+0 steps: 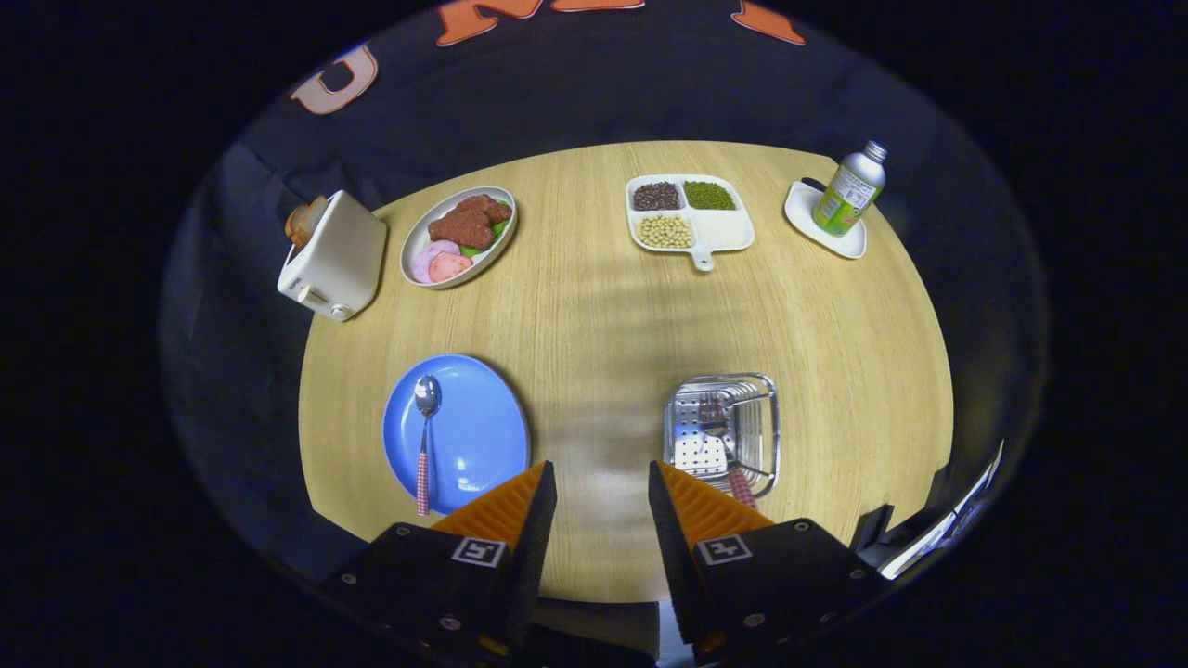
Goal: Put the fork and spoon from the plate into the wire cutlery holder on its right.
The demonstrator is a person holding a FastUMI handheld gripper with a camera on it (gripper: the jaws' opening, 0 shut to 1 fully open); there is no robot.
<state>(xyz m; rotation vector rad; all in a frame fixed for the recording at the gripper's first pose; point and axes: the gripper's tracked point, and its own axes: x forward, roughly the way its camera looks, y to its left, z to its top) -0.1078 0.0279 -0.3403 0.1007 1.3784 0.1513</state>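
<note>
Spoon (425, 436) with checked handle: lies on blue plate (483, 436), just ahead of left finger. Fork (719, 436): inside wire cutlery holder (766, 427), ahead of right finger. Gripper (601, 473): fingers apart, holding nothing, above wooden table (585, 315).

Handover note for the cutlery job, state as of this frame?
Gripper: fingers open, nothing between them, held above the bare table between the blue plate and the wire holder.
Spoon: lies on the blue plate, bowl away from the fingers, checked handle toward them, just ahead of the left finger.
Wire cutlery holder: right of the plate, just ahead of the right finger. A utensil with a checked handle is already in it, apparently the fork.
Done: fork, as it appears.
Left: grasp the spoon and put it into the holder.
</note>
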